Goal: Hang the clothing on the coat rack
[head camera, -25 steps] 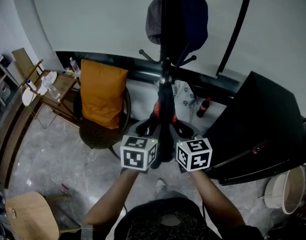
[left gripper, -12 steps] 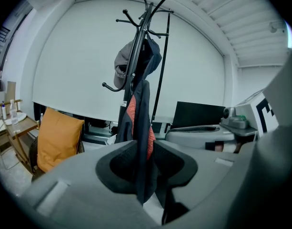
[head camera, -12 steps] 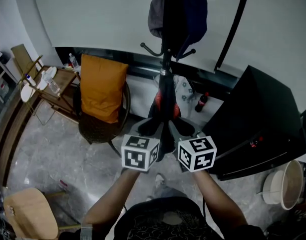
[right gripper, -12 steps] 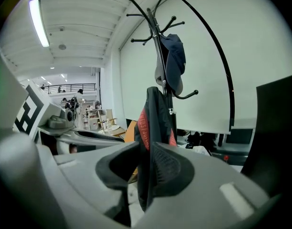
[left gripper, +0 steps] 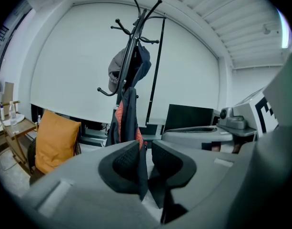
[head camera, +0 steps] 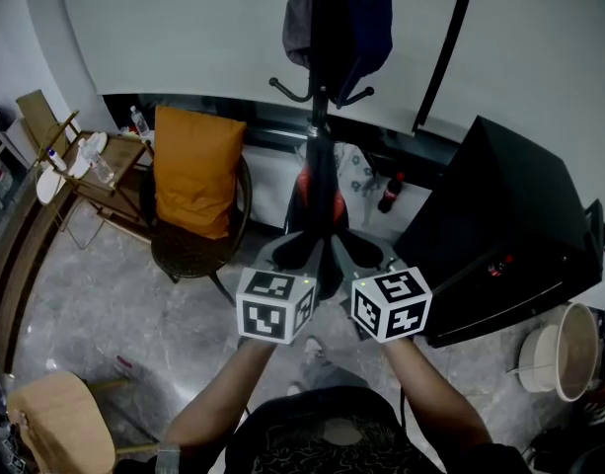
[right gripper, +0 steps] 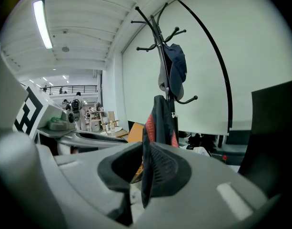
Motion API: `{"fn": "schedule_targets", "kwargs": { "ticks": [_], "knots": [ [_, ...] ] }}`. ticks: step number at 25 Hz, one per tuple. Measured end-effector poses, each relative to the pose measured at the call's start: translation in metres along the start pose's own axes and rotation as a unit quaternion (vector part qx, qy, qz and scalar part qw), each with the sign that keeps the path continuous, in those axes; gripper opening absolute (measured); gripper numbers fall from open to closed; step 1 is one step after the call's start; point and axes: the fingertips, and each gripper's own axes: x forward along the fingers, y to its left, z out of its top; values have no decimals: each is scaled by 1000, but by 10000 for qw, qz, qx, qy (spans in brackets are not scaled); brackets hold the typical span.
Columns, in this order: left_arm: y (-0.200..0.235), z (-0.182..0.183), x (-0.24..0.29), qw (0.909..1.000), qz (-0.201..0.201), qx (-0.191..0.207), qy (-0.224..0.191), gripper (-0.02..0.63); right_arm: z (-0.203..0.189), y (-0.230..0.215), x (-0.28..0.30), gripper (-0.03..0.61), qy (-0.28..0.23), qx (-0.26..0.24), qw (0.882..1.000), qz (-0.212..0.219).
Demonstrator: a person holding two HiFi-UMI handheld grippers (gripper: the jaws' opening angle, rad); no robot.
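So the clothing (head camera: 327, 220), a dark jacket with a red lining, is strung out from the two claws up to the pole of the coat rack (head camera: 319, 97). Its top end sits just under the lower ring of hooks. Honestly can't tell whether it's caught on a hook there.

The right gripper (right gripper: 143, 144) is pinched tight on a fold of it. The fabric stands on edge between the pad tips, which meet on it.

The left gripper (left gripper: 146, 143) is a different story. Its jaws have just been closing in and the fabric is between them, lying flat against the pad on the left of that gripper's view. There's a bright sliver of gap to the other pad, though, so it isn't clamped.

Both grippers sit side by side, close together, with their marker cubes facing up and the person's forearms behind them.

Higher up the rack hang a grey hat (head camera: 300, 28) and a navy item (head camera: 366, 28). Left of the rack there's a dark round chair (head camera: 184, 260) with an orange cushion (head camera: 193, 171) propped in it. Further left is a small wooden table (head camera: 119, 171) with bottles on it.

On the right sits a big black case (head camera: 509, 225). A dark bottle (head camera: 386, 196) with a red cap stands on the floor between it and the rack. There's a white tub (head camera: 568, 363) at bottom right and a wooden stool (head camera: 60, 428) at bottom left.
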Motion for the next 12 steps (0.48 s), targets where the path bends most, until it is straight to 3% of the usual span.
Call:
{"fn": "schedule_targets", "kwargs": {
  "ticks": [12],
  "knots": [
    [-21,5,-25,9996,65,39,-284,6,1,17,-33,2,-90,-82,9999,82]
  ]
}}
